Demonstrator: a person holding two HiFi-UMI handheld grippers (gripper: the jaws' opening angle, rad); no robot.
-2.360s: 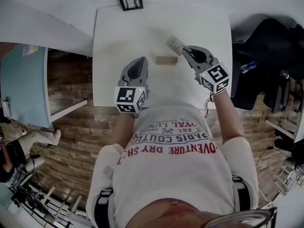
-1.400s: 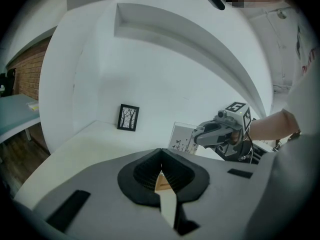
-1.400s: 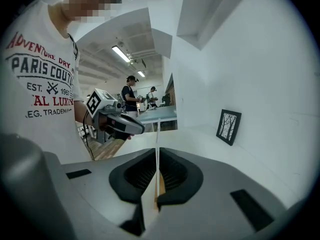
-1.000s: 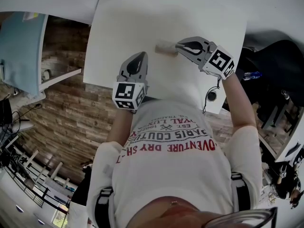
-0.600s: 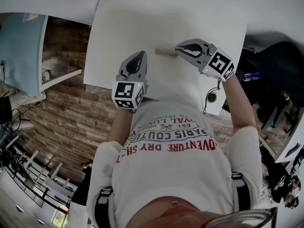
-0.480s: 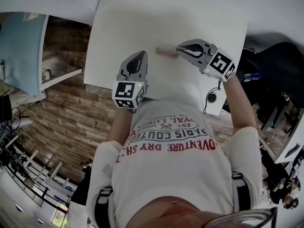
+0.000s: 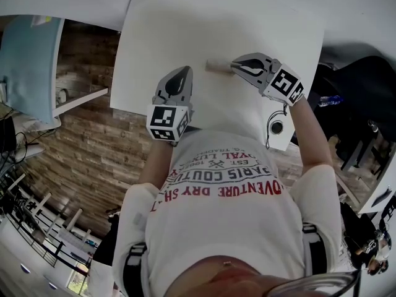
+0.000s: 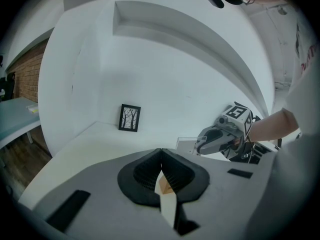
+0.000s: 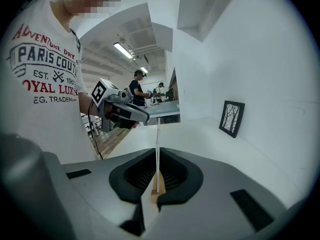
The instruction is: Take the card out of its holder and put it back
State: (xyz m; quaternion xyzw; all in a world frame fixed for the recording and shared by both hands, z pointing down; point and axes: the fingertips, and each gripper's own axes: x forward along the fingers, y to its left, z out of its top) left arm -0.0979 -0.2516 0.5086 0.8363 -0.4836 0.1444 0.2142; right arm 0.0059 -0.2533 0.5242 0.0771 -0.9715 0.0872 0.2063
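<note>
A small wooden card holder (image 7: 216, 65) lies on the white table (image 7: 161, 42). My right gripper (image 7: 234, 65) is at the holder's right end, shut on the thin white card (image 9: 157, 139). In the right gripper view the card stands edge-on between the jaws, its lower end down at the holder (image 9: 159, 186); whether it sits in the slot I cannot tell. In the left gripper view the card (image 8: 186, 145) shows as a pale rectangle in front of the right gripper (image 8: 199, 146). My left gripper (image 7: 183, 73) rests near the table's front edge, shut and empty, pointing at the holder (image 8: 165, 186).
A small black picture frame (image 8: 130, 117) stands against the wall at the back of the table. Dark bags and furniture (image 7: 359, 85) crowd the right side. A light blue table (image 7: 25, 73) is far left over the wooden floor. People stand in the distance (image 9: 135, 90).
Since the earliest frame my right gripper has brought the card left and down from beside the holder onto it. Over the last second it has barely moved. The left gripper stays put.
</note>
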